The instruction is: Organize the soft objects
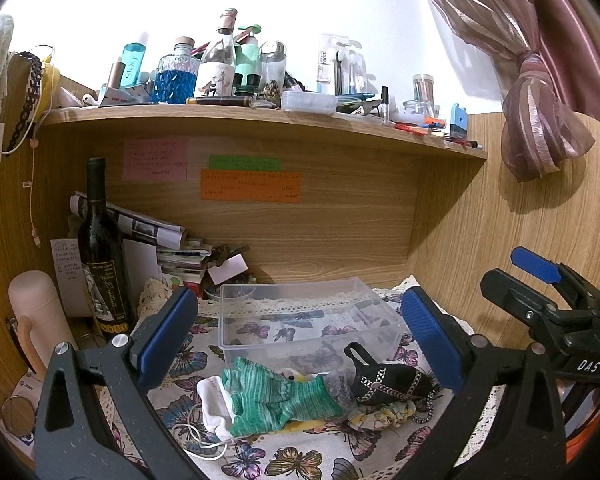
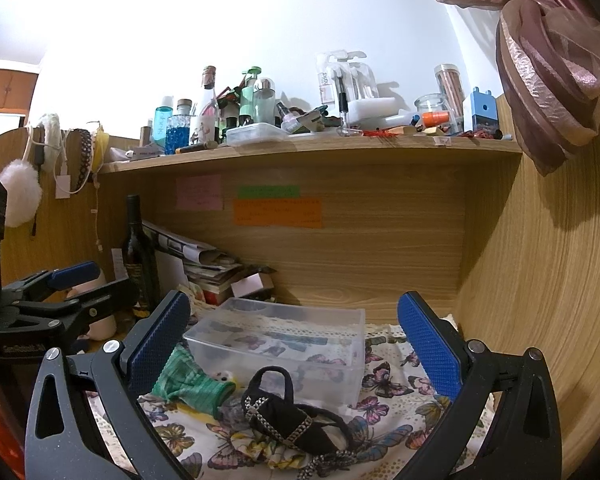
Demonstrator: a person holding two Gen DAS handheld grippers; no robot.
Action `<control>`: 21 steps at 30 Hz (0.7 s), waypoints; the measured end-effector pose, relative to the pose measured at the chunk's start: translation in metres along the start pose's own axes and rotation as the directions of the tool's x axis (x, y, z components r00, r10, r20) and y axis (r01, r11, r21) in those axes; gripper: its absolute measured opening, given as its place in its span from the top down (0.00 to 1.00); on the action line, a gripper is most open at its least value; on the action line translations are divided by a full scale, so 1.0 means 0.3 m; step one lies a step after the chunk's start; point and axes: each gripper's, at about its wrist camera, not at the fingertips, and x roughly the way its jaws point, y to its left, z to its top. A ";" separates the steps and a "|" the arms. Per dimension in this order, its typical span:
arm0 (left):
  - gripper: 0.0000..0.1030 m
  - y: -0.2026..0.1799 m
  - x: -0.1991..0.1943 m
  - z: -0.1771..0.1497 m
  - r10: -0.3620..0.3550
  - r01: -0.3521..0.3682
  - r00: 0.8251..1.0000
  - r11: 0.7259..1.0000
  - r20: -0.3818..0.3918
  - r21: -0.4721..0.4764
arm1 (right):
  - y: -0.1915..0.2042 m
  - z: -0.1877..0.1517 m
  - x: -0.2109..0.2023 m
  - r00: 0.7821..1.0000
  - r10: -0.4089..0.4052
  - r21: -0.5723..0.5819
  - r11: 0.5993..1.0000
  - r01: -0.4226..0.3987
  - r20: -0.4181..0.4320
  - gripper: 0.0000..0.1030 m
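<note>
A pile of soft things lies on the butterfly cloth (image 1: 260,460) in front of a clear plastic box (image 1: 308,316): green striped gloves (image 1: 276,396), a white cloth with a cord (image 1: 212,404), a black chain-trimmed piece (image 1: 384,380), and a floral scrunchie (image 1: 380,416). My left gripper (image 1: 300,332) is open and empty above the pile. My right gripper (image 2: 296,340) is open and empty; below it lie the black piece (image 2: 288,420), the gloves (image 2: 188,384), the scrunchie (image 2: 268,452) and the box (image 2: 284,344).
A wine bottle (image 1: 100,256), a pink flask (image 1: 40,320) and stacked papers (image 1: 180,256) stand at the left of the alcove. The shelf (image 1: 260,116) above is crowded with bottles. A wooden wall (image 2: 540,300) and tied curtain (image 2: 548,80) are on the right.
</note>
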 end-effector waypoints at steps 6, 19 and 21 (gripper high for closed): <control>0.00 -0.001 0.000 -0.001 0.002 -0.002 1.000 1.000 0.000 0.000 | -0.007 -0.003 0.003 1.000 0.012 0.006 1.000 -0.012 -0.002 0.00; 0.00 0.022 0.050 -0.060 -0.015 0.013 0.996 1.000 -0.089 -0.021 | -0.031 -0.054 0.039 0.998 0.029 0.016 0.999 -0.028 -0.058 0.00; 0.00 0.039 0.064 -0.086 -0.021 0.018 0.992 0.999 -0.123 -0.030 | -0.041 -0.077 0.054 0.995 0.042 0.028 0.999 -0.039 -0.092 0.00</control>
